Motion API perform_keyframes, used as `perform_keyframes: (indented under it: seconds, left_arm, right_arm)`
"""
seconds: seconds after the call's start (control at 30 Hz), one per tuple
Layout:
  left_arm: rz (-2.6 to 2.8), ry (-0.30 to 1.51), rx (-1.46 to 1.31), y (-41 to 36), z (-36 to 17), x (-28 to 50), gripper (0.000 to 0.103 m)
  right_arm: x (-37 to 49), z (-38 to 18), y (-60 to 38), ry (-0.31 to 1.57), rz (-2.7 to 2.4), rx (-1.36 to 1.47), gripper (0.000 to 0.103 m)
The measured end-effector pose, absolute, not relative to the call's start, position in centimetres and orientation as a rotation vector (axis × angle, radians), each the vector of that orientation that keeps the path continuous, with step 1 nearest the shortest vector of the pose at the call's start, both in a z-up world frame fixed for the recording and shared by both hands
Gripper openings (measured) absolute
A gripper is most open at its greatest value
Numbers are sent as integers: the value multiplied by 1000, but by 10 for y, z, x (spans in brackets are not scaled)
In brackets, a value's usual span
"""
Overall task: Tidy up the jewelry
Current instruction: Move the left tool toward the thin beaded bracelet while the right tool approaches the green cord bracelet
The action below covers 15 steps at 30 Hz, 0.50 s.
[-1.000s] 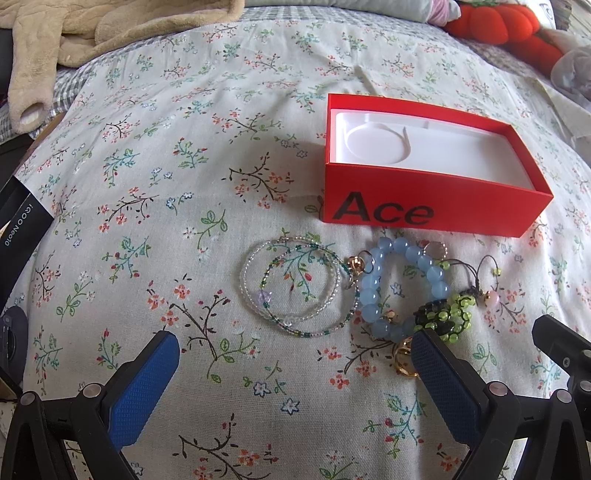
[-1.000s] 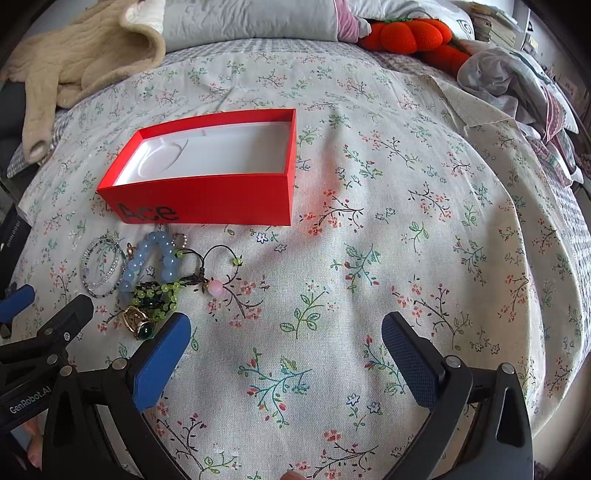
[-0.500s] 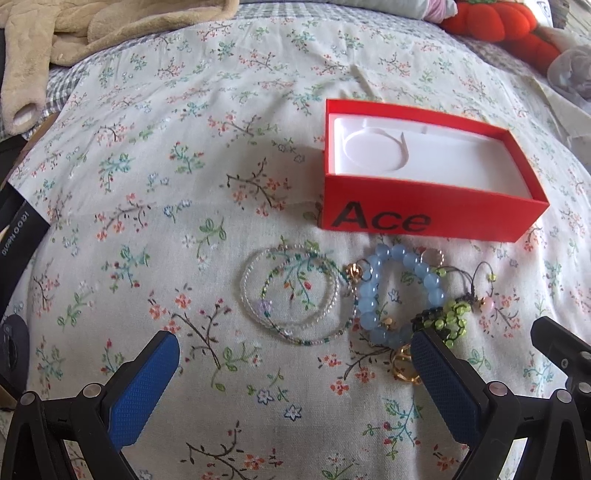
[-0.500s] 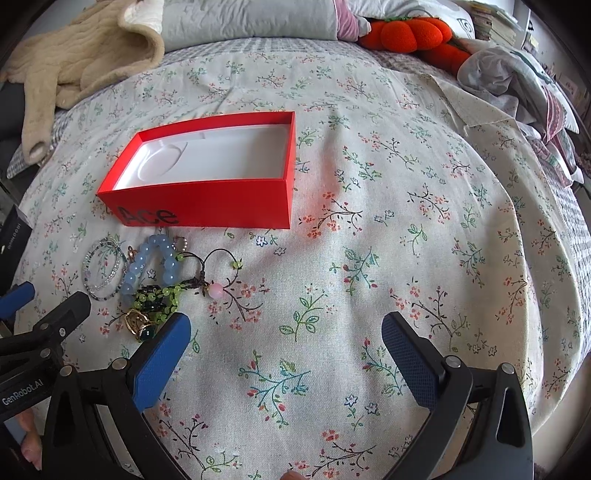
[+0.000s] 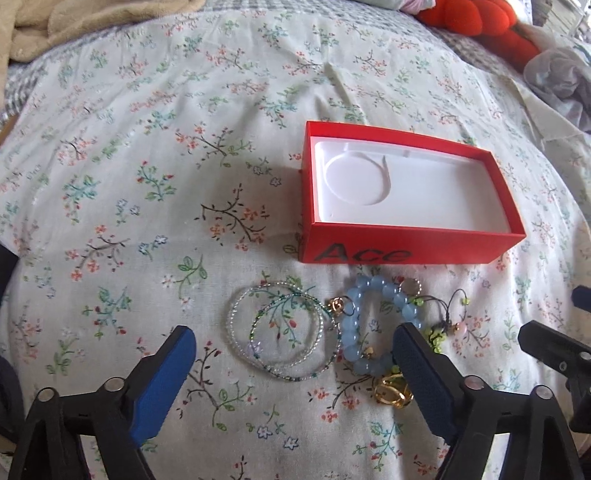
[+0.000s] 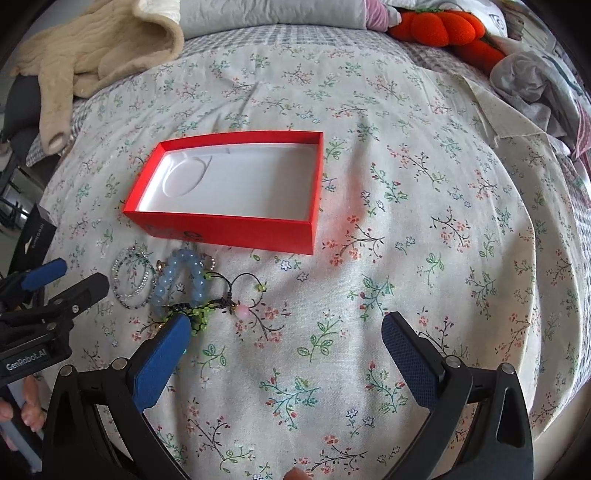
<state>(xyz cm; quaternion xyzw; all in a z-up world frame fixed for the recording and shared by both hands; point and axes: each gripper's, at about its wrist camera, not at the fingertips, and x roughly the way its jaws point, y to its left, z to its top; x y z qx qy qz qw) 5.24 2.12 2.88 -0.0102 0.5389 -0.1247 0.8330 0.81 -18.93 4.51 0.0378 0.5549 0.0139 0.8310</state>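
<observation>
A red box (image 5: 406, 251) with a white empty insert lies open on the floral bedspread; it also shows in the right wrist view (image 6: 229, 225). In front of it lie thin clear bead bracelets (image 5: 284, 332) (image 6: 133, 280), a blue bead bracelet (image 5: 380, 317) (image 6: 181, 280), a green bead cord bracelet with a pink bead (image 5: 443, 328) (image 6: 207, 310) and a gold ring (image 5: 391, 391). My left gripper (image 5: 295, 354) is open, its fingers either side of the clear bracelets. My right gripper (image 6: 288, 343) is open and empty, right of the jewelry.
A beige garment (image 6: 85, 55) lies at the back left, an orange plush (image 6: 443, 29) and crumpled clothes (image 6: 535, 81) at the back right. A black box (image 6: 37, 236) sits at the bed's left edge.
Both grippers have moved forward and closer to the jewelry and the box. The left gripper's fingers now flank the clear bracelets. Nothing has been picked up.
</observation>
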Motion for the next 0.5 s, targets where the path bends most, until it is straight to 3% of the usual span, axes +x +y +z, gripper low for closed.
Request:
perform_keyframes:
  seconds: [0.1,0.17,0.23,0.37,0.5]
  left_arm:
    - [-289,1161,-92,32,18,60,77]
    - [-305,1175,-132,39,9,64,71]
    - [-325,1208,-174,43,0,69,55]
    - [-337,1246,-207,48,-11,78,46]
    - [-333,1257,-210,49,-17,87,37]
  right_arm:
    - [16,42,-188,1204,82,99,102]
    - [21,36,-188,1211,124,125,96]
    - [24,27,-189,1215,171,166,88]
    - [34,5,-189,1300,238,264,70]
    - [46,-1,-185,1317,251,278,62]
